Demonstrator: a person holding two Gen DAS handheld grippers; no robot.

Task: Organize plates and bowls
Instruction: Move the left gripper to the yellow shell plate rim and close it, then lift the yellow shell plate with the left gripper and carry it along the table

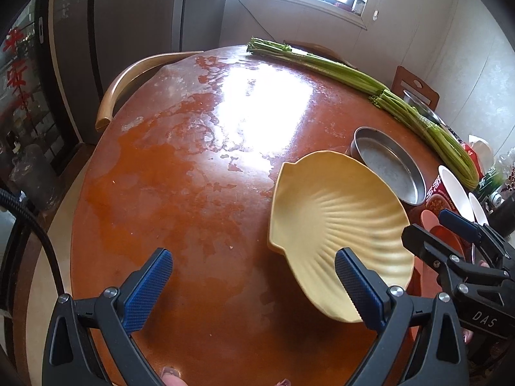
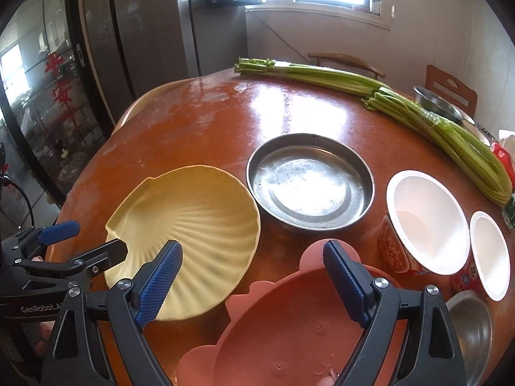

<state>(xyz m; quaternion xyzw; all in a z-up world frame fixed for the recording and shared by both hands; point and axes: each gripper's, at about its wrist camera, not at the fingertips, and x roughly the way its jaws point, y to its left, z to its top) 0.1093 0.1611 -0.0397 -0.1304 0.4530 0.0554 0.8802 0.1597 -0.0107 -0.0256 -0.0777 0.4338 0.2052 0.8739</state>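
Observation:
A yellow shell-shaped plate (image 1: 331,222) (image 2: 190,228) sits near the front of the round red-brown table (image 1: 193,193) (image 2: 209,122); whether it rests flat or tilted I cannot tell. My left gripper (image 1: 254,286) (image 2: 87,239) is open, its right fingertip overlapping the plate's near rim. My right gripper (image 2: 254,283) (image 1: 441,231) is open too, with its left fingertip in front of the plate and a pink bowl (image 2: 289,328) (image 1: 431,222) below its jaws. Beyond stand a steel round pan (image 2: 309,180) (image 1: 386,167) and two white bowls (image 2: 428,222) (image 2: 489,254).
Long celery bunches (image 2: 418,112) (image 1: 402,99) lie across the far right of the table. A small steel bowl (image 2: 470,325) sits at the right front and another steel bowl (image 2: 434,103) at the back right. Wooden chairs (image 1: 128,83) (image 2: 450,87) ring the table.

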